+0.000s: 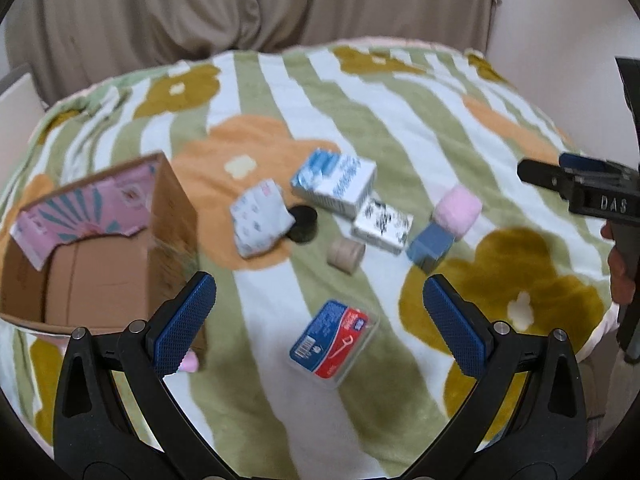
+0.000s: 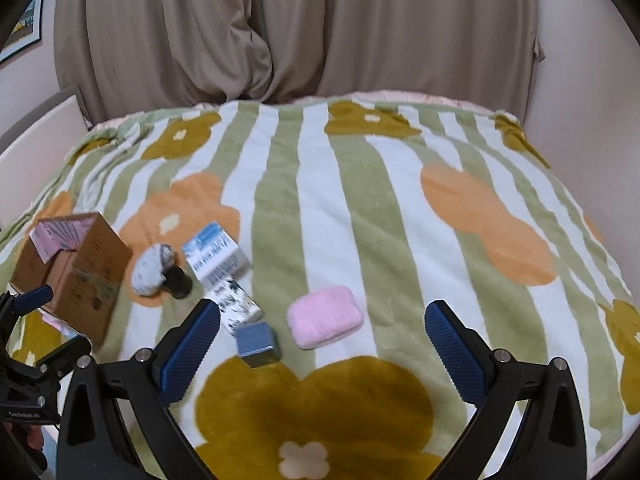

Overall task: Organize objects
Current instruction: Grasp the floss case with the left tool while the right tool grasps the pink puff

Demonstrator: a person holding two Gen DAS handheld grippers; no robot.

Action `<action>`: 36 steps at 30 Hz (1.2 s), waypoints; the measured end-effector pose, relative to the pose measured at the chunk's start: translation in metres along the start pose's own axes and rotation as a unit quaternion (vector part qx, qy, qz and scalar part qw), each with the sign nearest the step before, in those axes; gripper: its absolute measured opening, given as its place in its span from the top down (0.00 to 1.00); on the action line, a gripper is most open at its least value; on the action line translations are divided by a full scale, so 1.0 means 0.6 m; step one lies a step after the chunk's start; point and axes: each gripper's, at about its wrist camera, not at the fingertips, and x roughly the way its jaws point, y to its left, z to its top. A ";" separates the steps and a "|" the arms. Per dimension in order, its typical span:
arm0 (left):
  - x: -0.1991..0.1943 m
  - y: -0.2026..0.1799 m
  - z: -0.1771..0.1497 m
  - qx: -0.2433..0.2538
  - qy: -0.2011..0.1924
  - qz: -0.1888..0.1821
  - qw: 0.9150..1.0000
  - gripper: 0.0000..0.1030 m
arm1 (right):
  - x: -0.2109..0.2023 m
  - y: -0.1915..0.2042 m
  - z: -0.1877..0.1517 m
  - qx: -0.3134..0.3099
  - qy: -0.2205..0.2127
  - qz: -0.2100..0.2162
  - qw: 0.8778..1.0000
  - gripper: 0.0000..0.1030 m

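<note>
Loose objects lie on a flowered blanket [image 1: 360, 128]: a blue-and-red floss pack [image 1: 334, 338], a blue-white carton [image 1: 334, 182], a black-and-white box [image 1: 382, 226], a blue cube [image 1: 430, 246], a pink plush pad [image 1: 458, 210], a beige roll [image 1: 346, 255], a black disc [image 1: 302, 224] and a patterned pouch [image 1: 260, 218]. An open cardboard box [image 1: 100, 248] stands at left. My left gripper [image 1: 320, 320] is open above the floss pack. My right gripper [image 2: 322, 344] is open, with the pink pad [image 2: 325, 316] and blue cube [image 2: 258, 343] between its fingers' line of view.
A pink patterned sheet [image 1: 84, 208] leans inside the cardboard box. Beige curtains [image 2: 300, 28] hang behind the bed. The right gripper's body [image 1: 592, 192] shows at the right edge of the left wrist view; the left gripper [image 2: 28, 364] shows at the lower left of the right wrist view.
</note>
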 end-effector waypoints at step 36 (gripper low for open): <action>0.167 -0.032 -0.086 0.067 0.123 -0.021 0.990 0.35 | 0.238 -0.008 -0.053 -0.080 0.117 0.021 0.990 0.37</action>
